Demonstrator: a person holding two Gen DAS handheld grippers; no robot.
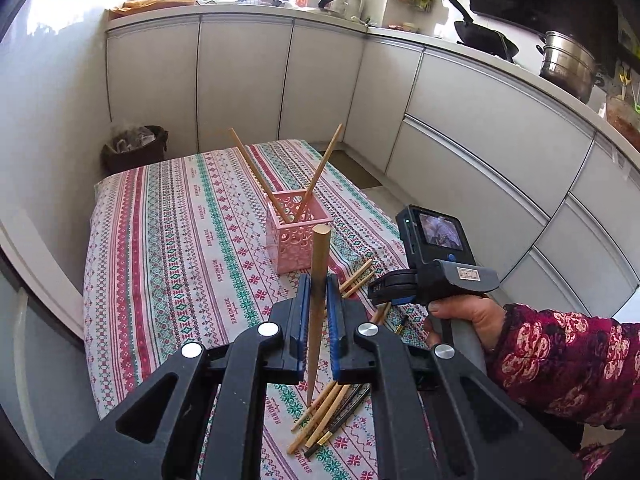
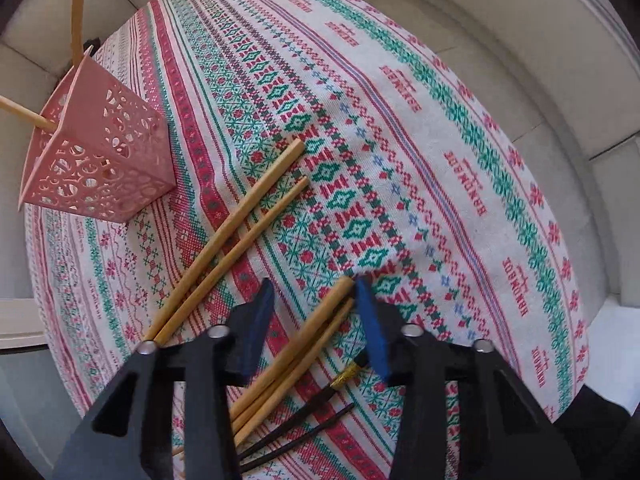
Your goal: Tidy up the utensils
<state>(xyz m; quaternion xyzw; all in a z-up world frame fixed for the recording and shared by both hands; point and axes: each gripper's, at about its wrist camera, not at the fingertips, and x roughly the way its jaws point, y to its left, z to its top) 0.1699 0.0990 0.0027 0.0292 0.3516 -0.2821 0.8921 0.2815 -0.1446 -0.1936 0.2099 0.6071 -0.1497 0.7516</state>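
A: Gripping one wooden chopstick [image 1: 318, 304] upright in left gripper [image 1: 319, 312], jaws clamped on it, short of pink holder [image 1: 298, 240].
B: Right gripper [image 2: 310, 320] jaws wide over loose chopsticks [image 2: 296, 356]. Black chopsticks [image 2: 304, 424] alongside. Holder has two sticks [image 1: 280, 176].

left gripper [image 1: 319, 292] clamped on an upright wooden chopstick [image 1: 318, 304], raised above the tabletop [image 1: 168, 216]. right gripper [image 2: 314, 320] spread wide, angled down low, gripped by right hand [image 1: 466, 318].
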